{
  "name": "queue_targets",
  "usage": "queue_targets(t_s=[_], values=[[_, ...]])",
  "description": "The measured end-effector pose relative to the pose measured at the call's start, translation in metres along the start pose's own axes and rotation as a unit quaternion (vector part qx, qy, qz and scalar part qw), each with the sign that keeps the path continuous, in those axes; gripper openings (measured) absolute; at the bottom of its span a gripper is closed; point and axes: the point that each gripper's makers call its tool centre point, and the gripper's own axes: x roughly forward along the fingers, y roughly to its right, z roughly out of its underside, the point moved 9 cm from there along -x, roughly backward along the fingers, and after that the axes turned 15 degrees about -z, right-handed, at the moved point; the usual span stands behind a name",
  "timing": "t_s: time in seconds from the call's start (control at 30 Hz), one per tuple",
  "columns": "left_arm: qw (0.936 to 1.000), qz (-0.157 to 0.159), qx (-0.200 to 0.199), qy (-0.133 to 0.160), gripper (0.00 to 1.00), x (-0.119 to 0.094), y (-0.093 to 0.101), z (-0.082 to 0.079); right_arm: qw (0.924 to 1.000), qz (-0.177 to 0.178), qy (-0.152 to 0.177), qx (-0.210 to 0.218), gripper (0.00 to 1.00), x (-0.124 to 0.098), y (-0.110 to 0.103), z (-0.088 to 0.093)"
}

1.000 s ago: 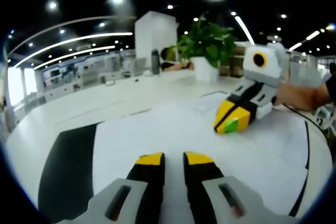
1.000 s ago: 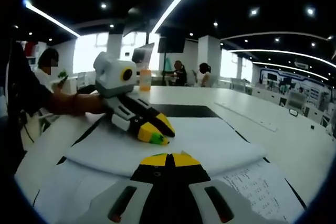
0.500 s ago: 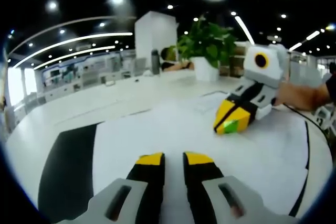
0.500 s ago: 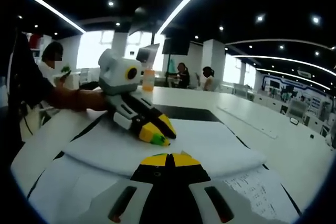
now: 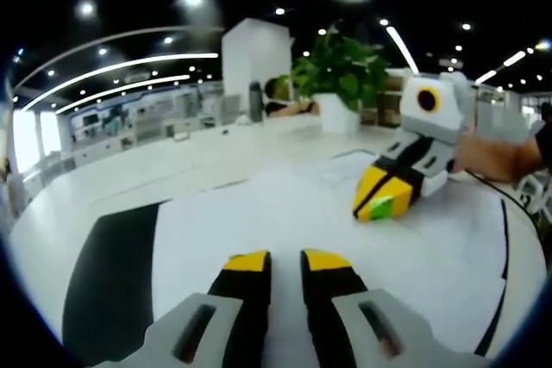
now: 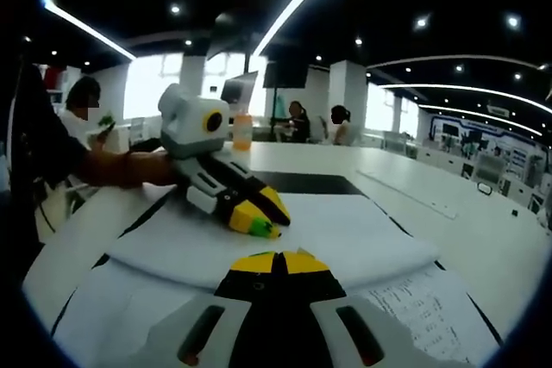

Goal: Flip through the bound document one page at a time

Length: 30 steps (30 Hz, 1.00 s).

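We found the document (image 6: 345, 239) lying open on the table (image 6: 483, 221), just ahead of the right tool (image 6: 276, 258) and under the tip of the left tool (image 6: 259, 217). In the right gripper view a white page arched up in front of the right tool, its near edge raised off the printed sheet (image 6: 423, 299) below. The right tool's jaws were pressed together with nothing we could see between them; whether they nipped the page edge we could not tell. The left tool (image 5: 285, 260) had its jaws parted by a narrow gap, resting low over the blank white page (image 5: 285, 213), holding nothing. From there the right tool (image 5: 384, 200) sat ahead and to the right, its tip down on the same page.

We judged the task to be mid-way through one turn: a page was lifted but not yet laid over, and the printed sheet beneath was only partly bared. How many pages remained we could not say.

For room, a dark mat (image 5: 112, 282) showed left of the left tool and beyond the document. Ahead of that tool the table ran wide and bare towards a potted plant (image 5: 341, 75), well apart. To the right tool's right, the table was open too. The two tools stood near each other, so the page's swing would want care.
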Motion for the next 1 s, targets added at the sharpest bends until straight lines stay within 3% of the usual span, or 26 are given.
queue_targets(t_s=[0.4,1.0], values=[[1.0000,-0.003,0.000,0.000,0.16,0.0006,-0.0019,-0.0004,0.9997,0.004,0.006,0.024,0.04,0.0004,-0.0015,-0.0003],[1.0000,-0.003,0.004,0.001,0.15,-0.0011,0.0025,0.0002,0.9998,0.004,0.004,0.020,0.04,0.0013,-0.0009,-0.0006]])
